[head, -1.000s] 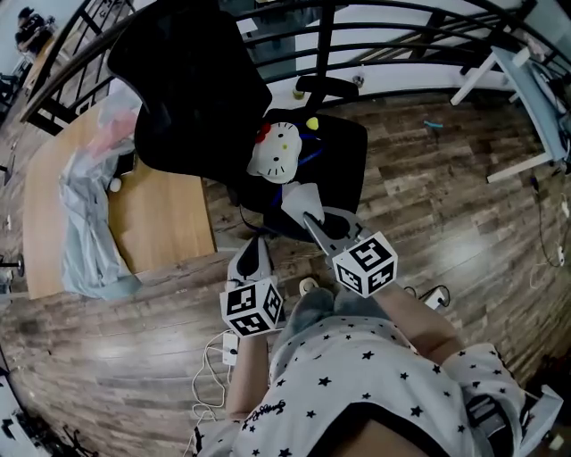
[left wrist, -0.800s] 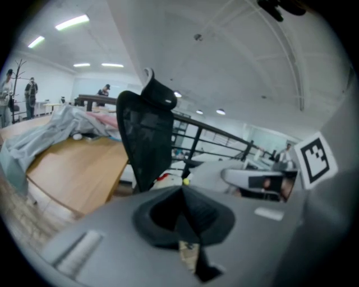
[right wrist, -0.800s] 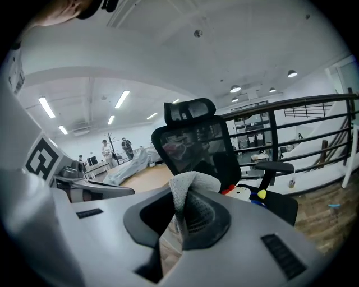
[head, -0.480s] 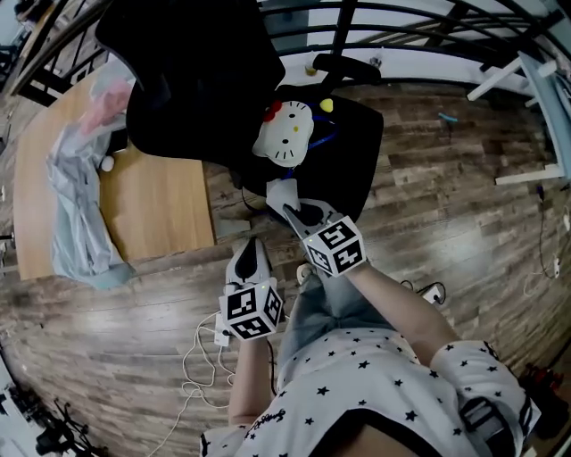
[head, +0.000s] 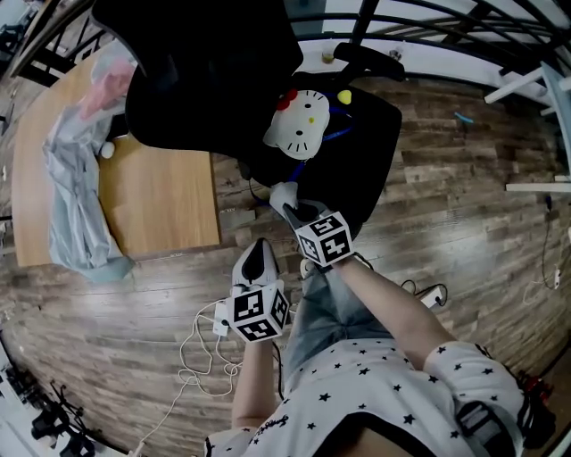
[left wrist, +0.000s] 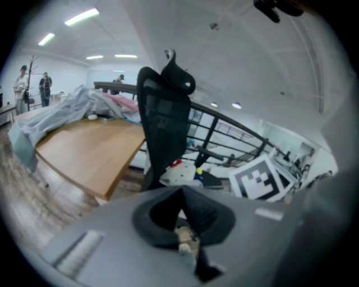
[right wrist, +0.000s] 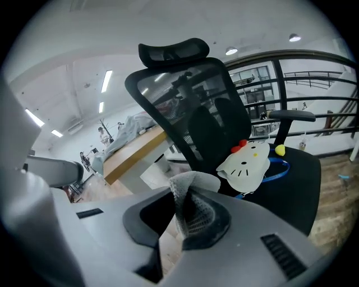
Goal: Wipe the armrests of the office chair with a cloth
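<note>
A black mesh-backed office chair (head: 205,71) stands on the dark wood-plank floor (head: 464,205). A white cat-face cushion (head: 299,125), a blue cord and a small yellow ball lie on its seat. One black padded armrest (head: 370,61) juts out on the far side, close to the black metal railing (head: 428,13). I cannot make out the near armrest in any view. The right gripper (head: 303,214) is at the seat's near edge, its jaws clamped on a grey mesh cloth (right wrist: 193,188) that bunches up above the pads. The left gripper (head: 257,253) hangs lower and beside it over bare floor, its jaws pressed together on nothing. To the chair's left a light wooden desk (head: 161,196) carries a heap of pale grey sheeting (head: 67,187), and the backrest overlaps the desk's corner. White cables (head: 201,357) trail on the floor by the person's left arm, and a white power strip (head: 434,297) lies to the right. Only the right gripper view shows the far armrest on its post, well apart from the cloth, with the cushion between them. Only the left gripper view shows people standing far off beyond the desk. The floor right of the seat lies open out to a white table leg (head: 535,85).
</note>
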### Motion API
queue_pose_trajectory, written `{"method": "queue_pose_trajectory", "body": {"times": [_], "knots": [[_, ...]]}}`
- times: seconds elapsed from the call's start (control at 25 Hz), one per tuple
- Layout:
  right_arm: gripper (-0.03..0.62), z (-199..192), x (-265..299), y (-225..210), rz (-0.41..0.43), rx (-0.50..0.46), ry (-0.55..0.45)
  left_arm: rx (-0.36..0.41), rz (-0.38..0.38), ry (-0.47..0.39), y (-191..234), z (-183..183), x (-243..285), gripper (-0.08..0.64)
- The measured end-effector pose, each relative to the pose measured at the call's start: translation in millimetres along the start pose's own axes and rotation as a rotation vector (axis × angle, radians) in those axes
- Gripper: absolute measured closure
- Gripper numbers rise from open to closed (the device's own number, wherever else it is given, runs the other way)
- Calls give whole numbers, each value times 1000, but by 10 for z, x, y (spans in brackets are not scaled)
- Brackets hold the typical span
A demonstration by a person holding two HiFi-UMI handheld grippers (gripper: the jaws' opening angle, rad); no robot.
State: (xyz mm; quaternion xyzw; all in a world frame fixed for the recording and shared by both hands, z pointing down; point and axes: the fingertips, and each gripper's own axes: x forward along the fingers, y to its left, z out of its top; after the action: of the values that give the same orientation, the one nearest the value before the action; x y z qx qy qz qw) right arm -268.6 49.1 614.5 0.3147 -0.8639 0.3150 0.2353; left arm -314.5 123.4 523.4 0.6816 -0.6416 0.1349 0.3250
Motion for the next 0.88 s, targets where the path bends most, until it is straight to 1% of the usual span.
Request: {"method": "queue_pose_trajectory", "body": {"times": [0.28,0.56,0.72,0.88], "knots": [[557,-315,150,-142,-49,33,74,6,-13,17,-31,-67,52,554],[558,-565,233,-260,-124,9,156,11,-19,38,-28,-163,33,554],[557,-639,278,-342,-168,4,191,11,-17,45,-1,-201,20,554],[557,-651,309,-370,-188,0,208,11,-18,48,14,-218,14,554]]}}
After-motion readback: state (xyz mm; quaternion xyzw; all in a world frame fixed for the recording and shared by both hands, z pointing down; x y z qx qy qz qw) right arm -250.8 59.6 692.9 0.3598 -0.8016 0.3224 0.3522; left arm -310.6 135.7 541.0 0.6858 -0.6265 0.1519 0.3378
